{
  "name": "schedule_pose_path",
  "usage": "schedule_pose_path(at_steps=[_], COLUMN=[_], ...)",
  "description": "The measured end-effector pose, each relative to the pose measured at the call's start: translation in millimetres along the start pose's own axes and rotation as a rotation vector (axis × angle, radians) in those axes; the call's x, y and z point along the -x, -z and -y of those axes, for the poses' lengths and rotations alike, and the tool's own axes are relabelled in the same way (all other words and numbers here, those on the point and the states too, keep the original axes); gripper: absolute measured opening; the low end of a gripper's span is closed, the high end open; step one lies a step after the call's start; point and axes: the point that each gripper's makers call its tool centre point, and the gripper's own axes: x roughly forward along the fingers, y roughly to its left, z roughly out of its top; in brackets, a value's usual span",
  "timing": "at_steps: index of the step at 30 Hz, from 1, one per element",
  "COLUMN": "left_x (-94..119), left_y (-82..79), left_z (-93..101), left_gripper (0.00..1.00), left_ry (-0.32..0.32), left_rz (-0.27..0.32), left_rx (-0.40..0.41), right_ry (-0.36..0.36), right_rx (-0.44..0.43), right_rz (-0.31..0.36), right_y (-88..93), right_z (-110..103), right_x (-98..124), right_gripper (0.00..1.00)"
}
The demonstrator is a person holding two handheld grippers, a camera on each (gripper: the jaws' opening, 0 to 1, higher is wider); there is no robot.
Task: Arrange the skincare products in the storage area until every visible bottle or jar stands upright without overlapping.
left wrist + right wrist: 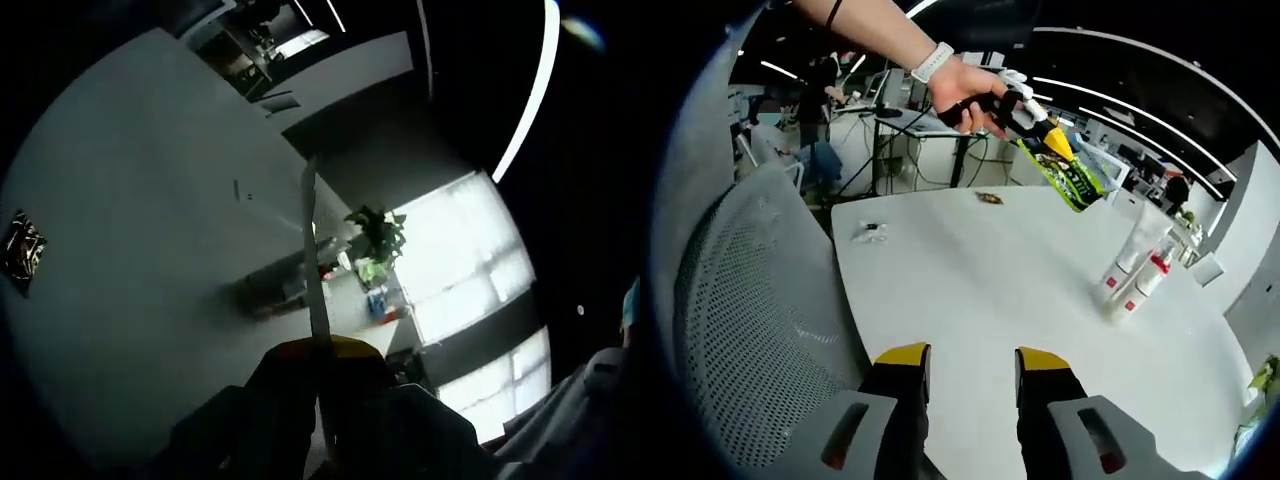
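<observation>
The big white round-edged table looks smooth and bare in the middle. Beside it sits a grey mesh chair full of tiny holes. On the far side of the table two slim white tubes with red caps stand upright, close together. The left gripper is lifted high over the table, shut tight on a flat, shiny green packet. The thin packet might slip out, or knock the tubes down when it lands. The right gripper has yellow tips, spread apart, holding nothing.

tube labels unreadable; person's arm cropped
</observation>
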Motion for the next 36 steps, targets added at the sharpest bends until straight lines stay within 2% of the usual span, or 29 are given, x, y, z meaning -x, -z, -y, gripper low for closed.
schedule_pose_path(at_steps=[6,9,16,22,29,36], left_x=[-13.4,-19.4,-31.6,-44.0,-59.1,-72.0], left_y=[-7.8,-8.4,2.3,8.7,2.9,2.4], left_z=[-7.0,-12.7,-35.2,-45.0,-55.4,-76.4], left_gripper=[0.00,0.00,0.00,0.00,0.00,0.00], left_ry=[0.000,-0.015,-0.064,-0.071,-0.075,-0.111], left_rz=[0.005,-0.010,-0.078,-0.109,-0.098,-0.116], left_rx=[0.037,0.037,0.033,0.056,0.097,0.130], right_ry=[-0.001,-0.002,-0.008,-0.008,-0.005,0.004], right_rx=[0.004,0.004,-0.001,-0.004,0.002,-0.002], right_rz=[-0.011,-0.011,-0.015,-0.032,-0.038,-0.041], right_y=[2.2,2.5,4.7,8.7,10.4,11.5], right_z=[-0.4,-0.6,-1.7,-1.2,-1.1,0.8], right_x=[0.6,0.4,-0.1,-0.4,-0.7,-0.3], right_gripper=[0.23,0.23,0.19,0.18,0.16,0.16])
